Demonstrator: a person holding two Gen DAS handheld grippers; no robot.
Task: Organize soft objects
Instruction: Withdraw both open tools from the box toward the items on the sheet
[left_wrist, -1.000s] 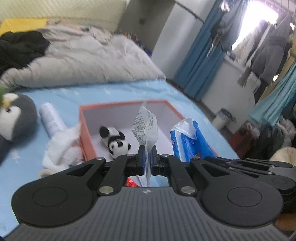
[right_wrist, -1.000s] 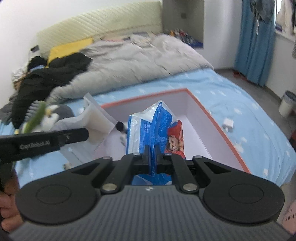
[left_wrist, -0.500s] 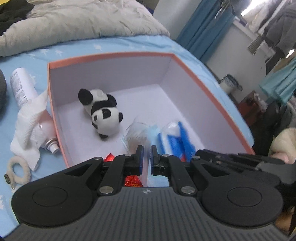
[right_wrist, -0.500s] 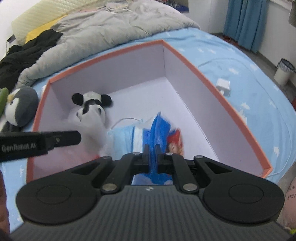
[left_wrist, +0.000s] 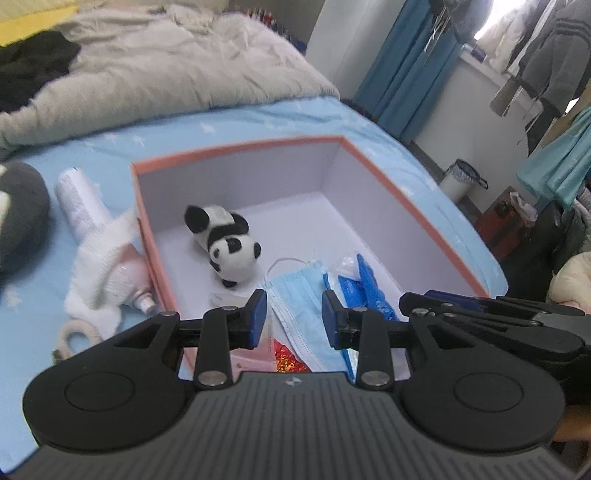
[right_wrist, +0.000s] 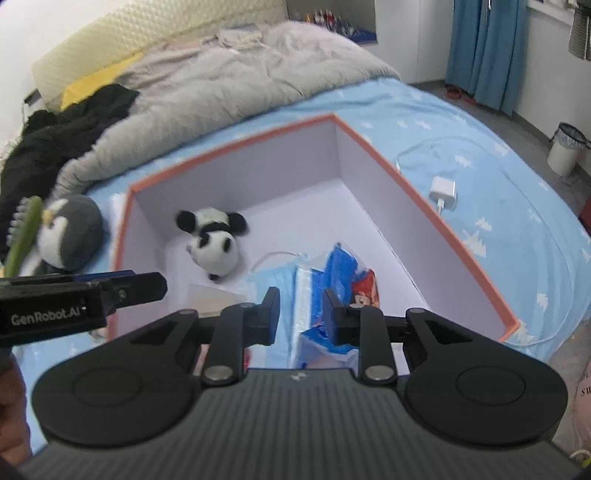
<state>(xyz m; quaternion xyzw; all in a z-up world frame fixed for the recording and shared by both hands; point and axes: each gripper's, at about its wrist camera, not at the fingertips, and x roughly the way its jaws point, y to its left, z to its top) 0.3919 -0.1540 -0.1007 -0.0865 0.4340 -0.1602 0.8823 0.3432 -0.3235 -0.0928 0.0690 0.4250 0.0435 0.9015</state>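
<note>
An orange-rimmed box (left_wrist: 388, 184) with a white inside sits on the blue bed sheet; it also shows in the right wrist view (right_wrist: 424, 199). In it lie a panda plush (left_wrist: 225, 243) (right_wrist: 212, 240), a light blue face mask (left_wrist: 295, 306) (right_wrist: 275, 277) and a blue tissue pack (left_wrist: 364, 284) (right_wrist: 340, 273). My left gripper (left_wrist: 293, 319) is open and empty over the mask. My right gripper (right_wrist: 301, 312) is open and empty over the tissue pack.
Left of the box lie a white tube (left_wrist: 77, 199) wrapped in white cloth (left_wrist: 99, 273) and a grey penguin plush (right_wrist: 70, 229). A white charger with cable (right_wrist: 441, 188) lies right of the box. A grey duvet (right_wrist: 221, 85) covers the far bed.
Both grippers lowered their loads into the box and opened. The mask left the left gripper and the tissue pack left the right gripper; both now lie on the box floor.
</note>
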